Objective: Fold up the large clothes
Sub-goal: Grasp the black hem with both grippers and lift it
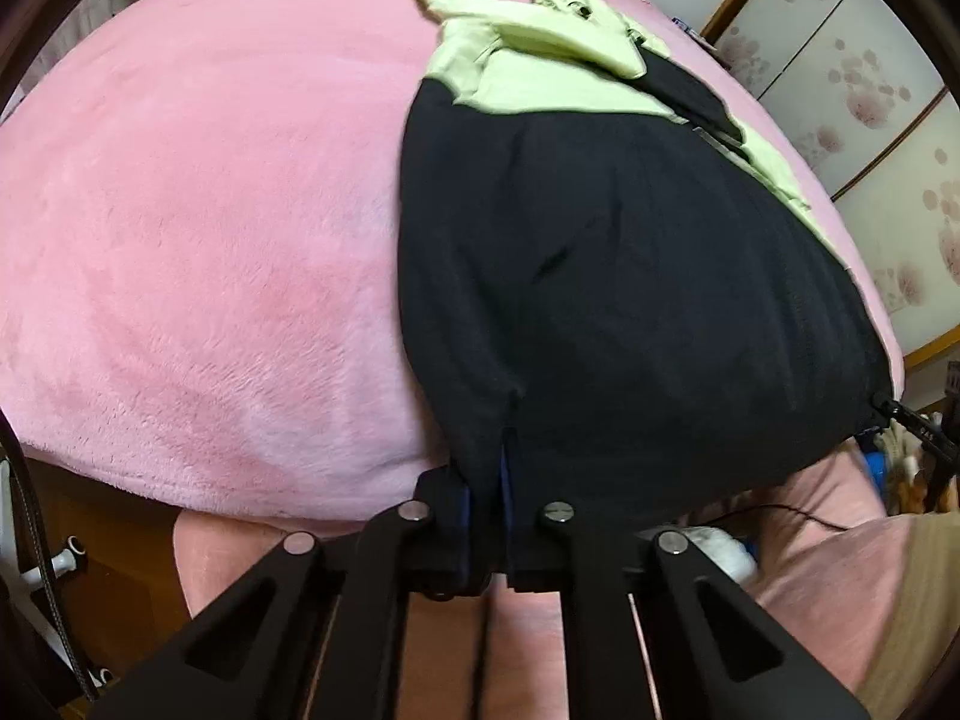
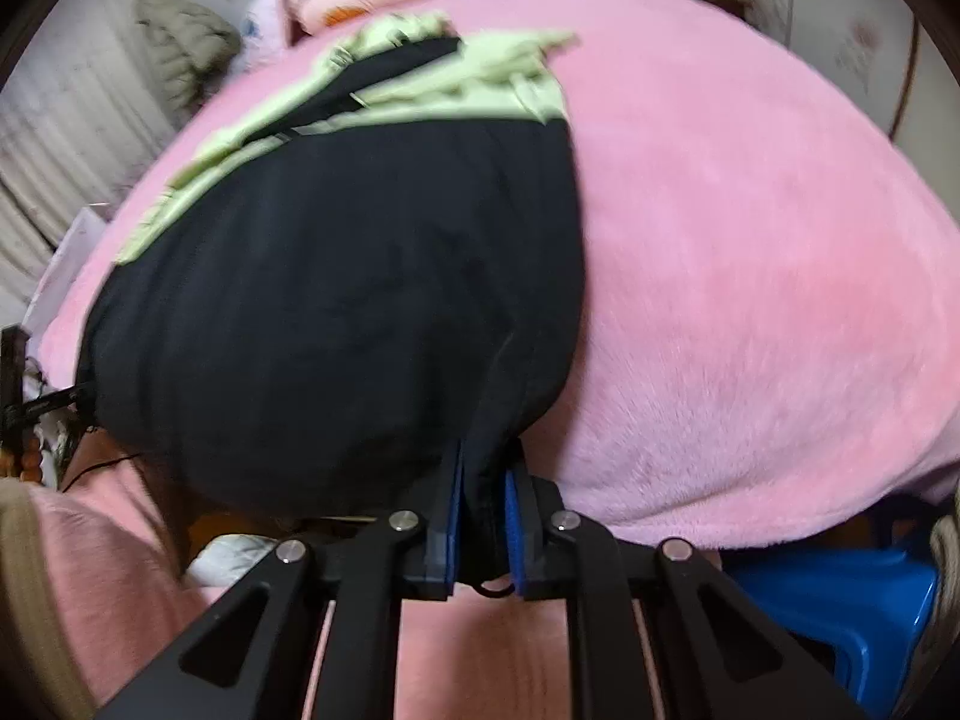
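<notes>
1. I am at the gripping step of a fold: both of my tools have the near hem of the black and pale-green garment (image 1: 630, 276), which lies spread on the pink blanket (image 1: 210, 240) covering the bed.
2. My left gripper (image 1: 503, 468) is pinched tight on the hem's left corner, black cloth between its pads.
3. My right gripper (image 2: 483, 480) is closed on the hem's right corner; a thicker wad of cloth holds its jaws slightly apart.
4. The garment runs from the bed's near edge, where the hem overhangs at my fingers, toward the far edge, green part farthest.
5. Next, I judge, both corners must be lifted together and carried toward the green end, kept level so the fold lands square.
</notes>
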Tool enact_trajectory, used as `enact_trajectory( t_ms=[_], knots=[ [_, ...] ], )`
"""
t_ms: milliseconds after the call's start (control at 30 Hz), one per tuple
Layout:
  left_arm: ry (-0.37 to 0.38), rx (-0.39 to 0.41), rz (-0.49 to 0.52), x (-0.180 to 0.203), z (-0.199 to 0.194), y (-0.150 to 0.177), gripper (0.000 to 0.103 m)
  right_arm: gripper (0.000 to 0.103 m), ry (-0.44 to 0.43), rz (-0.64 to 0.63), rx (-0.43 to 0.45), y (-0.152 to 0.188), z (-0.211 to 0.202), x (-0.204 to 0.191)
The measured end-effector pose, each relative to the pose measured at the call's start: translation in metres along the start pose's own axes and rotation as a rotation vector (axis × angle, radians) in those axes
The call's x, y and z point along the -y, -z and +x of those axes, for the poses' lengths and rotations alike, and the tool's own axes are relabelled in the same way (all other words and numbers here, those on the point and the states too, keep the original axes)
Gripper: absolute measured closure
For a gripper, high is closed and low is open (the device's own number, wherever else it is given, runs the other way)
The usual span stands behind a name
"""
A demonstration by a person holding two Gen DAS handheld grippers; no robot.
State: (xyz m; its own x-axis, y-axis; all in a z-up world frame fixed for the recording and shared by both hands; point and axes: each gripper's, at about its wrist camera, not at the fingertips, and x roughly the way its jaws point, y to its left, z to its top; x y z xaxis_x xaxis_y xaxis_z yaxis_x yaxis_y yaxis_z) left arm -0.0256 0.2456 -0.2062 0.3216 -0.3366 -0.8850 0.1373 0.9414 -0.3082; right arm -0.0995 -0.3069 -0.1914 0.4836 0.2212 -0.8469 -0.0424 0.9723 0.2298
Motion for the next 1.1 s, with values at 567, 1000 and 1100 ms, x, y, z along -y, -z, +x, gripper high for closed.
enact_trajectory(
  t_ms=[567, 1000, 1100],
  knots=[
    [0.266, 0.468, -0.345, 0.034, -0.103, -0.149, 0.1, 0.095, -0.205, 0.096, 0.422, -0.16, -0.092, -0.005],
    [0.005, 0.289, -0.464, 0.0, 0.039, -0.257, 0.096, 0.091, 0.027, 0.425, 0.112, -0.24, 0.084, 0.059],
    [0.0, 0.246, -0.497, -0.009, 0.058, -0.26, 0.093, 0.087, 0.032, 0.486, 0.025, -0.231, 0.107, 0.067]
  ],
)
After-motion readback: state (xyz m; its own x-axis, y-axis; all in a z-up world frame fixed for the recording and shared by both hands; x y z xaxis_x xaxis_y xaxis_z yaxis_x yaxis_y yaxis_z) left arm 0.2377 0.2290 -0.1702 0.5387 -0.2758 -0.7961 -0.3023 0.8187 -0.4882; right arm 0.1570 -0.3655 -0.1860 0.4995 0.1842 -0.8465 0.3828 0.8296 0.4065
